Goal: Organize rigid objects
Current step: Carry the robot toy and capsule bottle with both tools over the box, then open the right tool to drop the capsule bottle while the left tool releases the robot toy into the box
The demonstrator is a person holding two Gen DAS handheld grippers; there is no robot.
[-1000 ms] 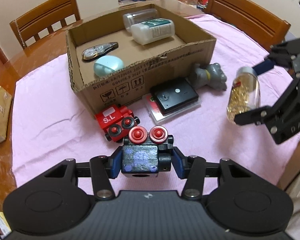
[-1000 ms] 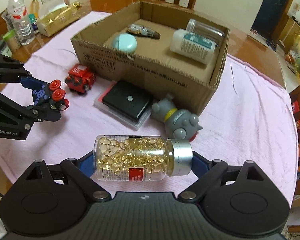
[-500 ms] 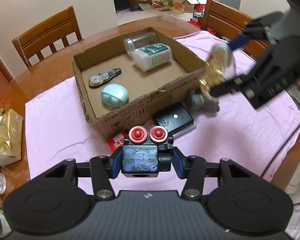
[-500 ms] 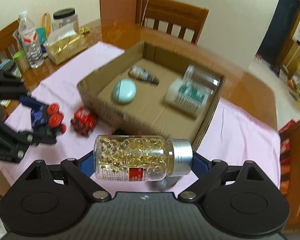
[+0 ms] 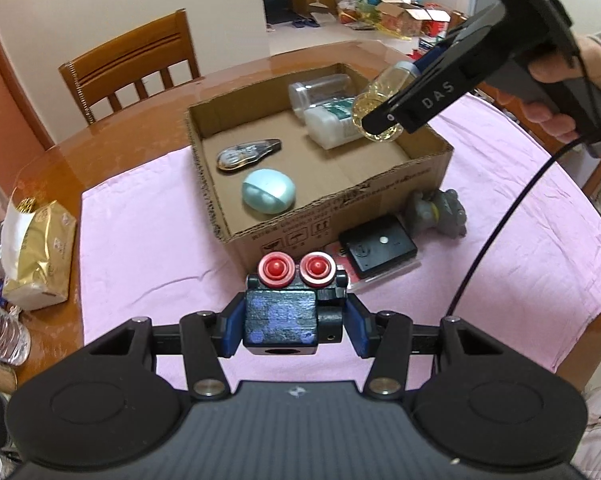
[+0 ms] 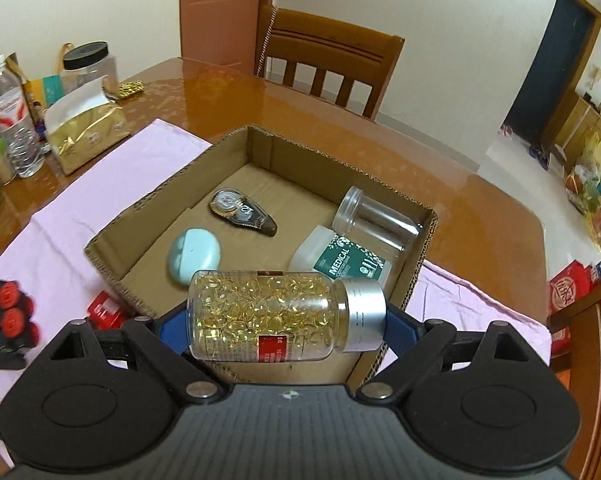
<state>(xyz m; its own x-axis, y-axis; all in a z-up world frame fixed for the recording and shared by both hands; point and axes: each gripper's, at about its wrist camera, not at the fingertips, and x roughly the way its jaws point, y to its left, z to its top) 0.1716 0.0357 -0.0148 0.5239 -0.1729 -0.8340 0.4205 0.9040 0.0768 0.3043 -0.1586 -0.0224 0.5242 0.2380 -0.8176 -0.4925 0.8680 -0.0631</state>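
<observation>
Above the near right part of the cardboard box (image 6: 260, 152), the right claw (image 6: 286, 322) holds a clear bottle of golden capsules (image 6: 264, 316) crosswise, its silver cap pointing right and its body pinched between the blue pads. Below it on the box floor lie a white medical bottle (image 6: 342, 262), an empty clear jar (image 6: 374, 220), a mint case (image 6: 194, 258) and a correction-tape dispenser (image 6: 242, 212). To do the step well, the bottle should probably come down onto the bare cardboard in front of the white bottle, level and clear of the box wall, before the pads part, so it does not roll. Over the pink cloth (image 5: 140, 240) on the bench, the left claw (image 5: 290, 322) grips a dark blue toy train (image 5: 280, 316) short of the box, seemingly awaiting its turn.
</observation>
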